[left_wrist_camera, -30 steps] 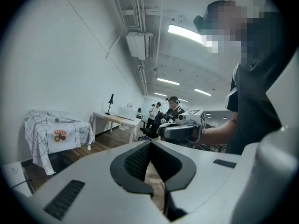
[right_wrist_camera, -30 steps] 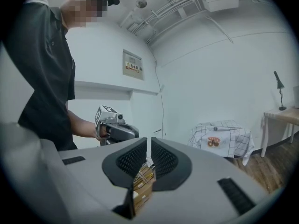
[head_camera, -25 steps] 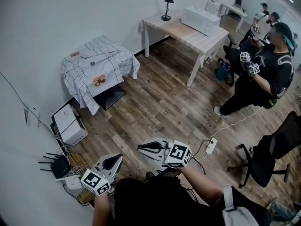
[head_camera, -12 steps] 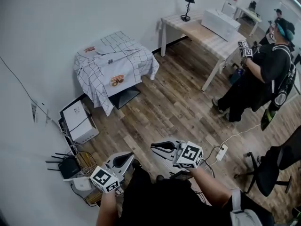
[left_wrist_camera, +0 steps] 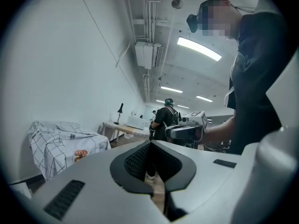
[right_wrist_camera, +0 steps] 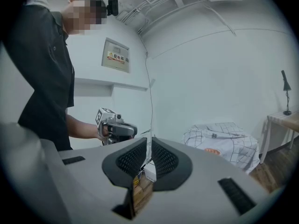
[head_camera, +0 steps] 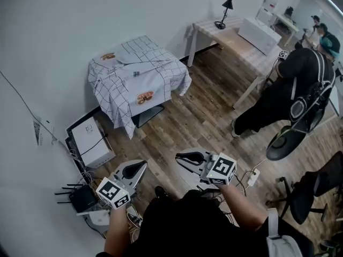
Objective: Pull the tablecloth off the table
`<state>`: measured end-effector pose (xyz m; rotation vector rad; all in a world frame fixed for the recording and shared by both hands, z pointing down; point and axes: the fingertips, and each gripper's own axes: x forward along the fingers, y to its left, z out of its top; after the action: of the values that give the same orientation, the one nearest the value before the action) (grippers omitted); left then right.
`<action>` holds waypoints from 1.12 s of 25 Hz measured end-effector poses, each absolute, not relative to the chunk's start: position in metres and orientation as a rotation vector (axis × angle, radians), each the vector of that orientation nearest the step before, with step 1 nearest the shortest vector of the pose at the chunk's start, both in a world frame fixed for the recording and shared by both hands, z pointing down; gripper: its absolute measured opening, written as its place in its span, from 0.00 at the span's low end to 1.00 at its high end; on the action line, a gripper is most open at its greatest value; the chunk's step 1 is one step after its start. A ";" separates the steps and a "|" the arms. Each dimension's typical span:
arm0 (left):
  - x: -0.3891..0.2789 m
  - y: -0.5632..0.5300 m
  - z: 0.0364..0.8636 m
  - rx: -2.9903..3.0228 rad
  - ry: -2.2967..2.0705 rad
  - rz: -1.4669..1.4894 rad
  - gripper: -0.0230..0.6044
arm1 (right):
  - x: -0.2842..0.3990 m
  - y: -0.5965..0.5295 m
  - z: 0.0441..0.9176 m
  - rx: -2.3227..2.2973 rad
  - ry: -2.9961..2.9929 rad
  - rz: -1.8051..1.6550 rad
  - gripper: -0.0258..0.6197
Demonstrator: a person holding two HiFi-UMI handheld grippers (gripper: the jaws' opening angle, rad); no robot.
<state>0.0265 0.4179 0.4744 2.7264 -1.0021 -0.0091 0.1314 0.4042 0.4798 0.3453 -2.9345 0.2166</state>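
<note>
Wood floor (head_camera: 187,122) lies bare ahead of the person. Both the left gripper (head_camera: 138,166) and the right gripper (head_camera: 185,156) are clenched on nothing, well apart from the checked tablecloth (head_camera: 136,76) draped over the table (head_camera: 146,113) by the wall. I judge this the approach. Next, the jaws must part and take a hanging hem. A white box (head_camera: 91,141) crowds the left flank, while the front hem hangs free.

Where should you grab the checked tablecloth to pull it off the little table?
Best bet: the loose hem of the tablecloth that hangs down on the side facing the wooden floor, near the orange print. Come from that open side, since the wall stands right behind it. The cloth droops free there, so jaws can pinch a fold and pull it away from the wall.
</note>
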 end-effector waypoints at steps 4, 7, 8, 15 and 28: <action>0.016 0.396 0.478 2.730 -0.989 -0.007 0.05 | 0.125 0.384 0.488 0.378 -2.921 0.239 0.08; 0.011 0.379 0.484 2.725 -0.964 -0.006 0.05 | 0.116 0.360 0.488 0.397 -2.921 0.233 0.08; 0.010 0.373 0.487 2.718 -0.961 0.003 0.05 | 0.112 0.352 0.488 0.397 -2.926 0.231 0.08; 0.005 0.310 0.494 2.715 -0.971 0.041 0.05 | 0.097 0.278 0.486 0.373 -2.989 0.221 0.08; -0.014 0.138 0.474 2.654 -1.149 0.135 0.05 | 0.093 0.106 0.469 0.237 -3.062 0.232 0.13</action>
<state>-0.0143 0.1382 0.4736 2.6541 -1.1488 0.1349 0.0930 0.1063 0.4690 0.2374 -3.0619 0.2322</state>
